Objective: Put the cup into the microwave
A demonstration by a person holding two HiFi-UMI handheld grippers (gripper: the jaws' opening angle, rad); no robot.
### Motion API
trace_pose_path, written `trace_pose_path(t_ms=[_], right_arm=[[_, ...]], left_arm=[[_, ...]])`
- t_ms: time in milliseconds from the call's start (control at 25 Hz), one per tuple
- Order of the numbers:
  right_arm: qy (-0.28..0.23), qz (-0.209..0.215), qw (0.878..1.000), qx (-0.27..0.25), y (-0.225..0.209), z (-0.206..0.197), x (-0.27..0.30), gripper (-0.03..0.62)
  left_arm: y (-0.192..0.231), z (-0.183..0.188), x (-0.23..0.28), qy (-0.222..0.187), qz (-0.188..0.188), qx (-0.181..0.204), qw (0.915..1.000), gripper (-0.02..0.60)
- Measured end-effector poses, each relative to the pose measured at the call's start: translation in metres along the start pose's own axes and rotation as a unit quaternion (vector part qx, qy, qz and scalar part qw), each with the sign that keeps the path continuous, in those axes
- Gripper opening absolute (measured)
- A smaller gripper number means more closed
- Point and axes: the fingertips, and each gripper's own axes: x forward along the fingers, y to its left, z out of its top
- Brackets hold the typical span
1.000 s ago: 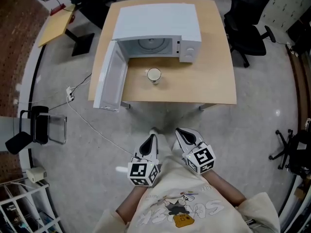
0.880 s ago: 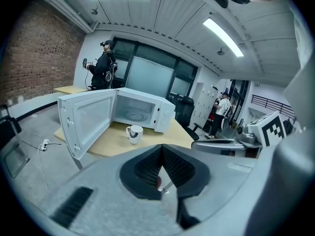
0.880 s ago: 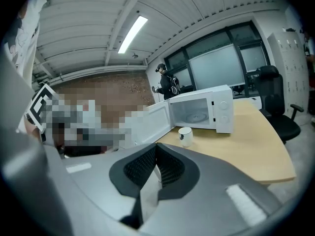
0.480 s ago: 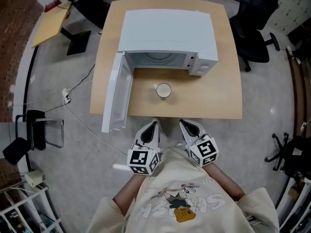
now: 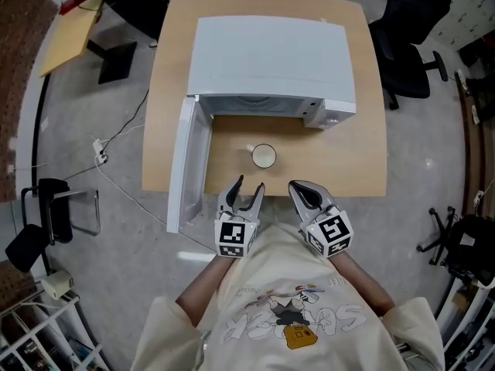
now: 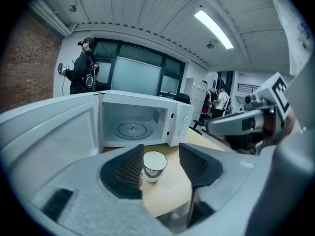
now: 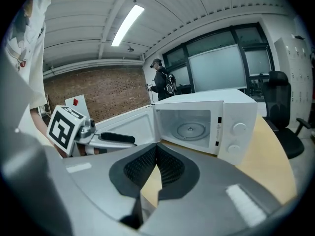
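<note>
Cup: the cup [image 5: 264,156] stands upright on the table [image 5: 363,161], just in front of the microwave [image 5: 271,60] opening and not yet inside it.
Microwave: its door [image 5: 186,165] hangs wide open to the left, past the table's near edge; the turntable [image 6: 132,129] inside is bare.
Left tongs: the left tongs [image 5: 249,188] sit at the near table edge and point at the cup. Their jaws are part-way apart and opening, with nothing pressed between the pads; the cup shows through the gap but stands farther off.
Right tongs: the right tongs [image 5: 303,194], to the right of the left pair, have their jaws together and hold nothing.
Step in hand: likely the approach to grasp the cup.
Risk, gap: if the jaws are not spread wider than the cup, a pad could strike its wall and tip it or push it away.
Risk, door: the open door is just left of the left tongs; a drift left could bump it.
Risk, entry: a cup carried tilted or too high could catch the top of the opening.
</note>
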Motion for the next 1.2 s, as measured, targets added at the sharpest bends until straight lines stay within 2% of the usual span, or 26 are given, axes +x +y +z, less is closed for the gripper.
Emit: trace_pose_path(t_ms=[80,240,400,560,720,840,1040,1200], right_arm=[[-0.003,-0.002,1.000,0.002,-0.010,0.002,-0.002,0.006],[0.002,-0.007,1.000,0.010,-0.027,-0.004,-0.007,0.006],[0.016,-0.013,1.000,-0.003,-0.033,-0.008,-0.016,0.006],[0.017,-0.032,0.999,-0.013,-0.045,-0.008,-0.025,0.006],[0.025,-0.054,0.998,-0.004,-0.057,-0.015,-0.038,0.006],[0.025,-0.062,0.998,-0.002,-0.062,-0.015,-0.041,0.006],[0.020,-0.068,0.997,0.004,-0.068,-0.013,-0.042,0.006],[0.016,-0.059,0.998,0.008,-0.068,-0.011,-0.036,0.006]], left_arm=[[0.003,-0.016,0.022,0.015,-0.002,0.012,0.9998,0.286],[0.009,-0.052,0.069,0.052,-0.001,0.007,0.9986,0.399],[0.014,-0.081,0.107,0.084,0.008,-0.004,0.9964,0.463],[0.025,-0.095,0.134,0.089,0.027,0.011,0.9956,0.469],[0.028,-0.103,0.156,0.093,0.030,0.018,0.9951,0.464],[0.027,-0.098,0.164,0.088,0.023,0.026,0.9956,0.407],[0.028,-0.095,0.164,0.089,0.026,0.024,0.9954,0.405],[0.030,-0.077,0.153,0.083,0.030,0.025,0.9958,0.403]])
